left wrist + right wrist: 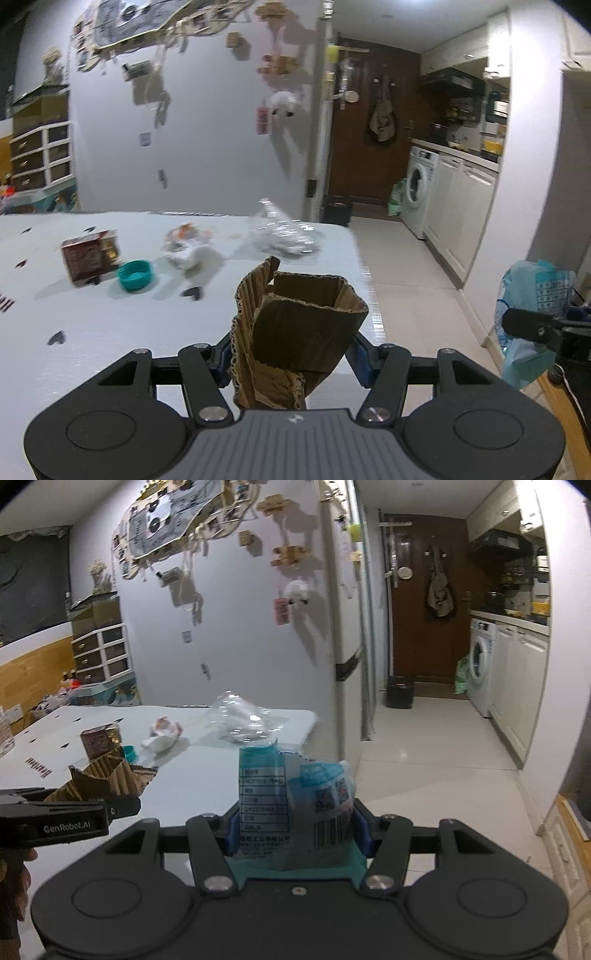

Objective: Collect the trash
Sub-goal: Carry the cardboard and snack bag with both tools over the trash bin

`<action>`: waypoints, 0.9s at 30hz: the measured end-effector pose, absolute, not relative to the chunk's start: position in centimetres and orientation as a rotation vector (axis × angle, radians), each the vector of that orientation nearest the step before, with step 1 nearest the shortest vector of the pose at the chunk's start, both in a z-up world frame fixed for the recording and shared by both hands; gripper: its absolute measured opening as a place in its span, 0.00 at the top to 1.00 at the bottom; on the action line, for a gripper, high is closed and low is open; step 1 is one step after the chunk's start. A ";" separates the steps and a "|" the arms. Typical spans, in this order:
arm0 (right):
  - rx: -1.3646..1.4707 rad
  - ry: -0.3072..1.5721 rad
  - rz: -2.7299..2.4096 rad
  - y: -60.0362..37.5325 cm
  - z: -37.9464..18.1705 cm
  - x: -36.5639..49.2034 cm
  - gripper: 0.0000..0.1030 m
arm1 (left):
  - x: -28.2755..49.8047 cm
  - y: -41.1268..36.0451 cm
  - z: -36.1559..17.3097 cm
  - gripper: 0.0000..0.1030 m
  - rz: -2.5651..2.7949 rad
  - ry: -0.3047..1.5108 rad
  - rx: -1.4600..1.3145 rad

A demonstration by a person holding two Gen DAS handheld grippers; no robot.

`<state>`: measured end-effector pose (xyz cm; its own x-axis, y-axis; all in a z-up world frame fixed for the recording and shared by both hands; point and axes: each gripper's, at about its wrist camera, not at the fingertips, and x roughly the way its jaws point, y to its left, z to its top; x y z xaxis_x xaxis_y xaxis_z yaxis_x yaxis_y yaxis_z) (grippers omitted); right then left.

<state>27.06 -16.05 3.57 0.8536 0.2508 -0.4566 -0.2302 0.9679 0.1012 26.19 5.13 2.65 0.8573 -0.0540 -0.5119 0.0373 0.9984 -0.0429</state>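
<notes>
From the left wrist view, our left tool (291, 354) is closed on a crumpled piece of brown corrugated cardboard (295, 325), which stands up between the blue pads and hides most of the near desk. We judge it is pinched low so the bulky folded top stays clear of the linkage while we carry it. Beyond it on the pale blue desk (110, 332) the remaining rubbish lies apart: a small dark red printed carton (88, 258) at far left, a teal plastic bottle cap (135, 274) just beside it, a crumpled white wrapper with orange marks (186, 245) in the middle, and a crushed clear plastic bottle (284, 236) near the far right corner. At the right edge, off the desk, our right tool (532, 328) shows in part, with a light blue printed plastic bag (532, 295) behind it.

From the right wrist view, our right tool (295, 830) is clamped on the light blue printed plastic bag (295, 801), labels and barcode facing us. We take this bag to be the collecting sack, held out beside the desk edge above the tiled floor (424, 746) so trash can be dropped in; its mouth is not visible. At left, the left tool (110, 805) holds the cardboard (107, 775) over the desk, near the bag. The carton (99, 740), cap (129, 752), wrapper (164, 731) and clear bottle (240, 720) are not yet collected.
</notes>
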 end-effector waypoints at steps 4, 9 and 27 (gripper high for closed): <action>0.044 0.481 0.216 -18.8 3.5 25.7 0.44 | 25.5 1.7 2.9 0.42 -0.096 0.538 -0.006; 0.055 0.484 0.164 -22.5 3.2 24.3 0.44 | 24.8 -1.9 2.7 0.42 -0.143 0.546 0.016; 0.142 0.575 -0.016 -33.2 -2.9 22.4 0.43 | 24.9 -13.3 -1.4 0.42 -0.292 0.655 0.096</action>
